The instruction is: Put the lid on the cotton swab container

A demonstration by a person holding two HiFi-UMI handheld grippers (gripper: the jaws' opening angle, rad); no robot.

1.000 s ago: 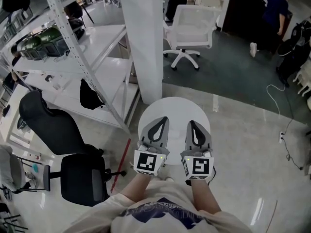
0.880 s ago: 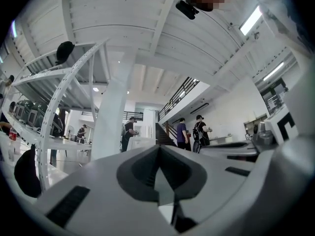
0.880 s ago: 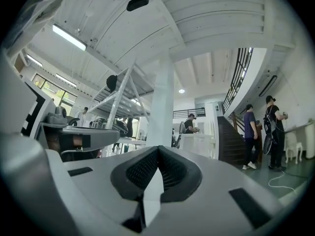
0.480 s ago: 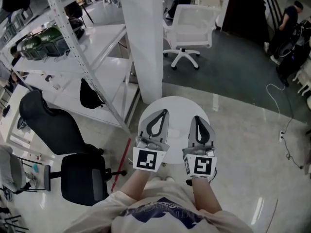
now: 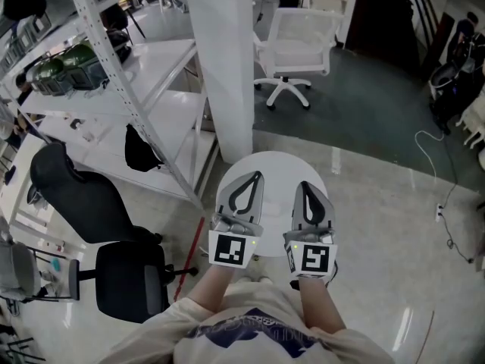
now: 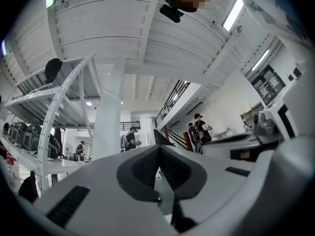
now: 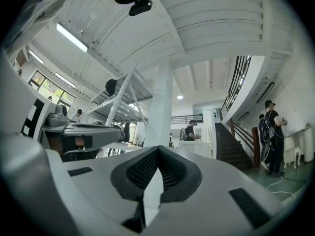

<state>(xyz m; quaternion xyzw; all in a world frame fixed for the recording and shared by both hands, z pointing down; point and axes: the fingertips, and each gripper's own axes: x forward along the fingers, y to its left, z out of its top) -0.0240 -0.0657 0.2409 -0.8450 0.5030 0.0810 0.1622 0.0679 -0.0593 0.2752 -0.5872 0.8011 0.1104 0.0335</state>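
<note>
The cotton swab container and its lid cannot be made out in any view.

Seen from the head camera, looking steeply down, the person holds both grippers side by side over the near edge of a small round white table [image 5: 273, 165]. The left gripper [image 5: 255, 175] and the right gripper [image 5: 302, 185] point away from the person, each topped at its near end by a cube with black square markers. Each gripper's own view shows its dark ridged pads pressed together to a point, with nothing pinched between them. The grippers are near each other but not touching.

The table stands on a pale glossy floor. Just beyond it rises a thick white column [image 5: 223, 67]. To the left of the column is white metal shelving [image 5: 114, 74] with slanted braces, and dark green items sit on a far-left shelf. A black office chair [image 5: 91, 203] stands at the near left. Farther off, right of the column, a white swivel chair [image 5: 299, 40] stands on a dark grey floor. A thin cable [image 5: 436, 165] trails across the floor at the right.

The gripper views look out level across the room. Several people stand far off, and a dark staircase [image 7: 229, 146] climbs at the right.
</note>
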